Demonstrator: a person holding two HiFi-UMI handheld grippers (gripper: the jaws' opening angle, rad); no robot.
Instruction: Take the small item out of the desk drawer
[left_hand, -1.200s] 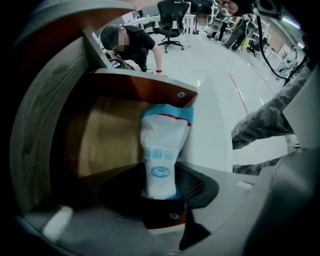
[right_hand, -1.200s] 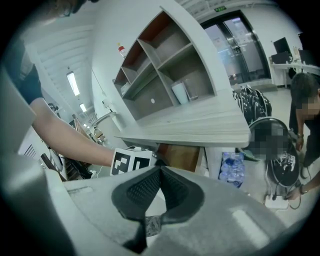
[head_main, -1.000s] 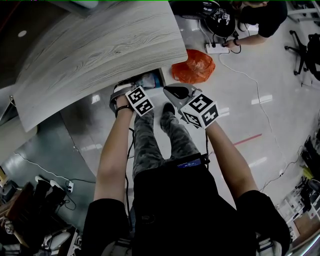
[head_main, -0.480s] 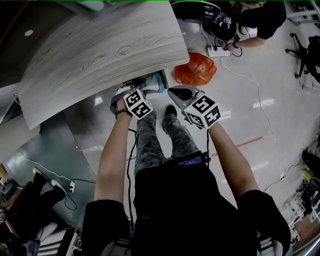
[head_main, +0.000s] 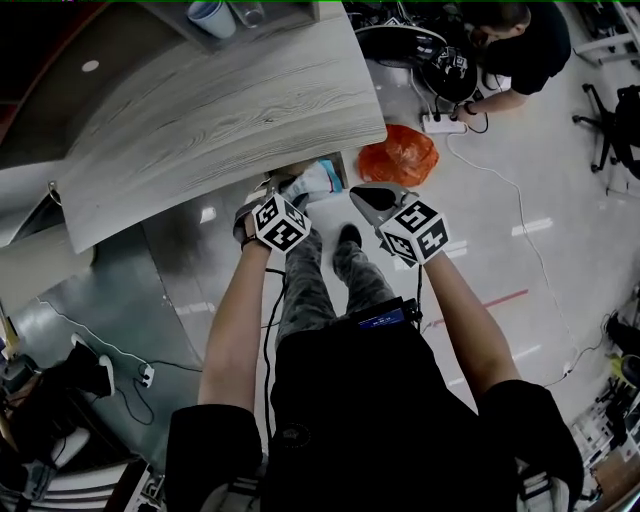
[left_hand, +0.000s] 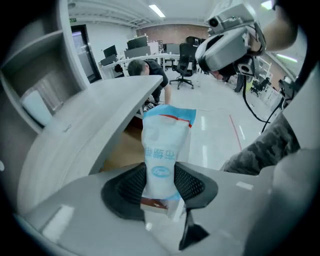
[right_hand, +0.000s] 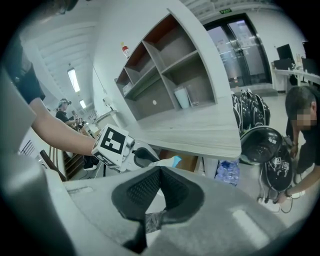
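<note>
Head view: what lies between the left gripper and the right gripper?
In the head view, the person's camouflage trousers and one dark shoe show between the left gripper, which holds the packet, and the right gripper.

I take the desk (head_main: 220, 120) as my mark. Its wood-grain top overhangs the front, so there is no way straight up close under that edge. Just out from the front edge my left gripper (left_hand: 161, 181), clamped on the white packet (left_hand: 167, 140), hangs over bare floor (head_main: 560, 250), which is free further out from the desk. The right gripper (right_hand: 160, 170), jaws together and empty, sits just beside it, leaving a narrow gap. My legs (head_main: 320, 280) block the way back from the desk. Past the desk's right corner lie an orange bag (head_main: 400, 155), a power strip (head_main: 445, 124) with cables, and a crouching person (head_main: 515, 50). A shelf unit (right_hand: 170, 75) walls off the desk's far side.
</note>
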